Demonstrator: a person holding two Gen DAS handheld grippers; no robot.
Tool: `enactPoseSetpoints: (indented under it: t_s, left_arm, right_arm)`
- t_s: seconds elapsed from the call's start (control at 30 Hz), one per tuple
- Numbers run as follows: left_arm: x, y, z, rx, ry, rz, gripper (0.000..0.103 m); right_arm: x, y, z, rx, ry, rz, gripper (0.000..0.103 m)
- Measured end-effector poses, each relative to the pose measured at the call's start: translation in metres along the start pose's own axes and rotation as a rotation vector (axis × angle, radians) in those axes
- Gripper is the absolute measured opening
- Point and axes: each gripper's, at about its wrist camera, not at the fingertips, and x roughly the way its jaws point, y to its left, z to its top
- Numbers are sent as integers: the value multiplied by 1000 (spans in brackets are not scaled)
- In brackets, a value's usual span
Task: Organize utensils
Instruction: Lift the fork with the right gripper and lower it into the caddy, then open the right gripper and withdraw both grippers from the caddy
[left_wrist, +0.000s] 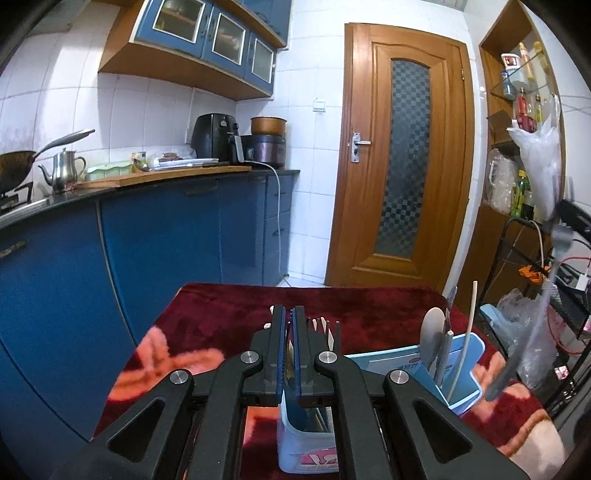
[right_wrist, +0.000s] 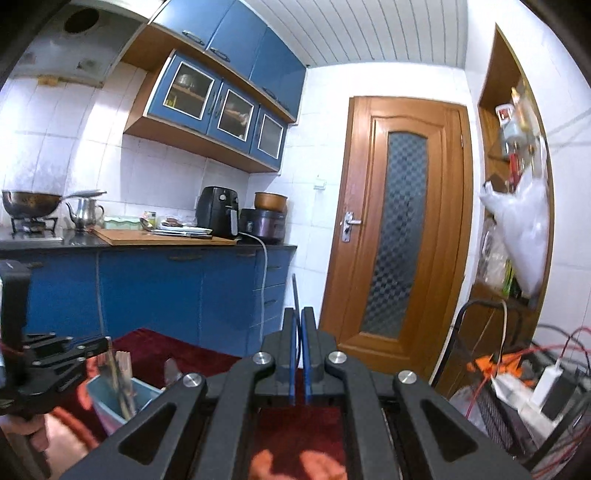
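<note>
1. The left gripper (left_wrist: 289, 314) was nearly shut, a pale chopstick (left_wrist: 291, 356) between its jaws, over the front holder compartment (left_wrist: 295, 443).
2. The right gripper (right_wrist: 299, 314) was pinched on a thin dark utensil (right_wrist: 295, 291), risking a swing into the holder (left_wrist: 469, 373) near the table's right edge.

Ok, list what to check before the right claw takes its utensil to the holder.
1. Right claw shut on the metal utensil: ok.
2. Which kind of utensil it is: cannot tell, blurred.
3. Left claw clear of the blue holder: not ok, it hangs right over the near compartment.
4. Left claw free of the pale stick: cannot tell; the stick shows between nearly shut jaws.
5. Holder upright on the red cloth: ok.
6. Room beside the spoon: ok, looks open.
</note>
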Motion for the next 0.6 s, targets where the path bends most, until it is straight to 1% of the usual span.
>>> enactPoseSetpoints:
  t_s: [0.17,0.3,0.37,0.47,0.5,0.53,0.57,0.6]
  left_arm:
    - [1,4,-1,-15,7,-14,4]
    - [1,4,-2,-17,8,-16,4]
    - [0,4,-2,-21,9,-22,4]
    - [-2,3,-2,-22,14,-26,5]
    - [-3,1,-3,-20,17,-27,8]
    - [-5,0,-3,-16,20,-29,14]
    - [-8,-1,-4,-12,20,-33,19]
    - [-10,-2,-4,-6,21,-37,21]
  right_arm:
    - [19,15,-13,-46,31,-4,4]
    - [27,23,-27,-48,65,36,5]
    - [29,26,-33,-48,84,64,6]
    - [32,30,-41,-23,123,145,7]
    - [33,30,-44,-6,136,177,13]
    - [33,30,-46,9,142,198,24]
    - [32,28,-48,29,145,213,32]
    - [30,26,-49,48,141,225,43]
